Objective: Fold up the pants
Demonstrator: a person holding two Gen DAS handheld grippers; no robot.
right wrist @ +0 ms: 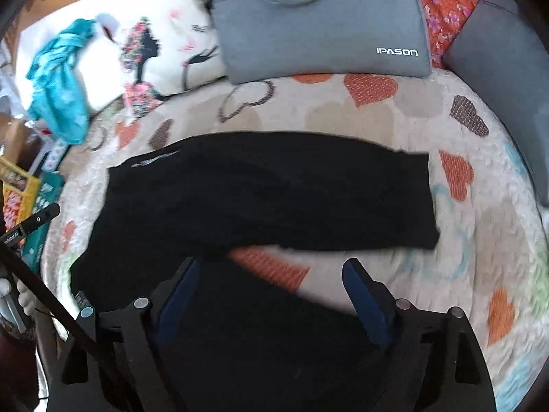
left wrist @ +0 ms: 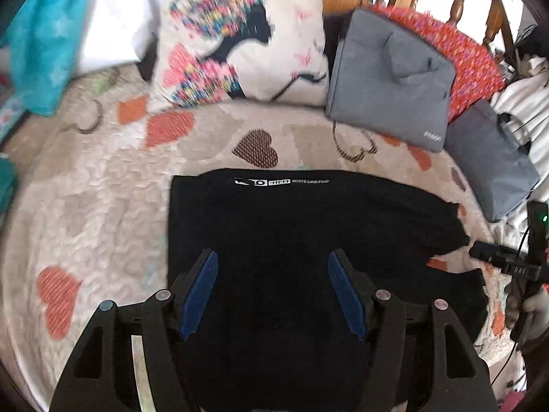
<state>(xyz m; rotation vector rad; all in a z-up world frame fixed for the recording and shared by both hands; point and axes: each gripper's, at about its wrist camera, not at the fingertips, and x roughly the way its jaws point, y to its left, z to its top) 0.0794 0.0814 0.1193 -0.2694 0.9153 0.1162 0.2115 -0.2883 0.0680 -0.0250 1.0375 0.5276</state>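
Observation:
The black pants [left wrist: 302, 226] lie spread on a cream bedspread with heart patterns [left wrist: 96, 199]. A white logo strip [left wrist: 281, 181] marks their far edge. My left gripper [left wrist: 272, 257] is open and empty, hovering over the pants. In the right wrist view the pants [right wrist: 267, 195] lie across the bed, with two legs splitting apart toward the right. My right gripper [right wrist: 271, 267] is open and empty, above the gap between the legs. The right gripper also shows at the right edge of the left wrist view [left wrist: 507, 261].
A printed cushion [left wrist: 240, 34] and a grey IPASON laptop bag [right wrist: 319, 17] lean at the back of the bed. A second grey bag [left wrist: 494, 161] and red floral fabric [left wrist: 459, 55] lie at right. Teal cloth [right wrist: 61, 79] lies at left.

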